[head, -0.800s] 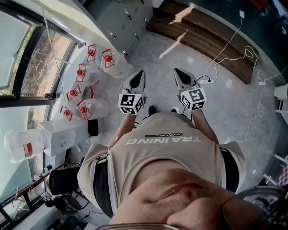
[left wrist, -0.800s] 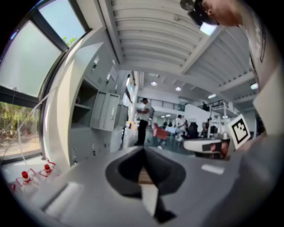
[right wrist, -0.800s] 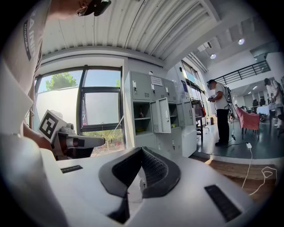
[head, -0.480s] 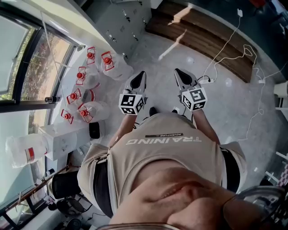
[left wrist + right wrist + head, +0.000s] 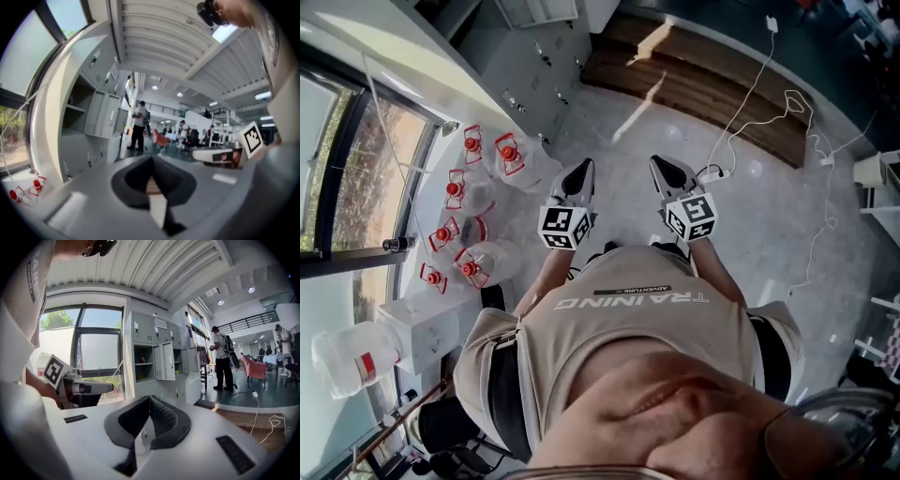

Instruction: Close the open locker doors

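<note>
Closing in on the lockers (image 5: 145, 341)
They've come further into view; their open door (image 5: 165, 361) lies beyond reach, my left gripper (image 5: 580, 172) and right gripper (image 5: 666, 169) both clenched, empty.

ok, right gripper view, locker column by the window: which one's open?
The middle locker: its inside shows, with its door swung out. The top locker and the bottom locker are shut.

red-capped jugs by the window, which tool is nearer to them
Left. The left tool is just right of the jugs in the head view; the right tool sits farther right, beyond the left one.
</note>
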{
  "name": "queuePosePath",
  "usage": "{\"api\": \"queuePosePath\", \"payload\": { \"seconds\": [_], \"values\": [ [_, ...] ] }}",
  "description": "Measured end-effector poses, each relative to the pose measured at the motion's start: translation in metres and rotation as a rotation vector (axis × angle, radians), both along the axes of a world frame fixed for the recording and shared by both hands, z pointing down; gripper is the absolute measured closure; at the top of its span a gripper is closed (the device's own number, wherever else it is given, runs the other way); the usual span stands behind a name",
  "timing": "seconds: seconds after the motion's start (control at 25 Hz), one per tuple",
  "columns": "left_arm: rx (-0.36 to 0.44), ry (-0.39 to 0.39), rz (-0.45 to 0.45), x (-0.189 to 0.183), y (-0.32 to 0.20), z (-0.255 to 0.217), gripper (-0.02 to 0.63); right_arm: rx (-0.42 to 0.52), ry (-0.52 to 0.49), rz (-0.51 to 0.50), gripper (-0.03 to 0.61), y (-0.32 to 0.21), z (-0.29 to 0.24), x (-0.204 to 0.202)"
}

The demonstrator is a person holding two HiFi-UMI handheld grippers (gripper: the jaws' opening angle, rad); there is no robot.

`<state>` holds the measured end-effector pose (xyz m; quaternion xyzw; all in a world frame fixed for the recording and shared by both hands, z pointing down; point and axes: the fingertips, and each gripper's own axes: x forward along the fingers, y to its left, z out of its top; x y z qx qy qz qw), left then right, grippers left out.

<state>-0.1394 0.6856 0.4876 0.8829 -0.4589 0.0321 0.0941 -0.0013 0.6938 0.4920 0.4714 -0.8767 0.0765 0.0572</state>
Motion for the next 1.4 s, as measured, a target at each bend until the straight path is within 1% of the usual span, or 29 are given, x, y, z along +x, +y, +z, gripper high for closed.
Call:
{"api": "queuePosePath", "payload": {
  "seconds": [0.08,0.2,0.32,0.44,0.6,0.72,0.8,0.92,1.04,1.2,1.28,1.4],
  "values": [
    [-0.021,-0.007,0.016,-0.004,-0.005,0.009,0.614,-0.017,0.009,0.016,0.563,-0.003,0.007,-0.003],
    [-0.050,-0.007,0.027,-0.001,-0.017,0.017,0.614,-0.041,0.028,0.047,0.563,-0.012,0.013,0.007],
    [-0.058,0.007,0.018,0.003,-0.031,0.017,0.614,-0.061,0.032,0.053,0.563,-0.026,0.015,0.018],
    [-0.058,0.014,-0.005,0.004,-0.049,0.017,0.614,-0.058,0.020,0.050,0.563,-0.047,0.017,0.022],
    [-0.052,-0.007,-0.043,0.017,-0.076,0.017,0.614,-0.046,0.003,-0.004,0.563,-0.079,0.020,0.027],
    [-0.032,-0.022,-0.061,0.034,-0.105,0.007,0.614,-0.031,-0.010,-0.052,0.563,-0.110,0.016,0.038],
    [-0.025,-0.017,-0.073,0.047,-0.123,0.001,0.614,-0.020,-0.020,-0.080,0.563,-0.130,0.014,0.046],
    [-0.050,0.037,-0.105,0.065,-0.146,0.005,0.614,-0.025,-0.037,-0.115,0.563,-0.152,0.019,0.064],
    [-0.057,0.018,-0.145,0.072,-0.168,0.014,0.614,-0.036,-0.035,-0.146,0.563,-0.177,0.032,0.075],
    [-0.103,0.033,-0.209,0.073,-0.184,0.024,0.614,-0.071,-0.044,-0.203,0.563,-0.207,0.043,0.077],
    [-0.124,0.031,-0.223,0.076,-0.198,0.030,0.614,-0.069,-0.042,-0.226,0.563,-0.223,0.042,0.078],
    [-0.133,0.018,-0.217,0.079,-0.219,0.032,0.614,-0.076,-0.038,-0.244,0.563,-0.246,0.043,0.075]
  ]
}}
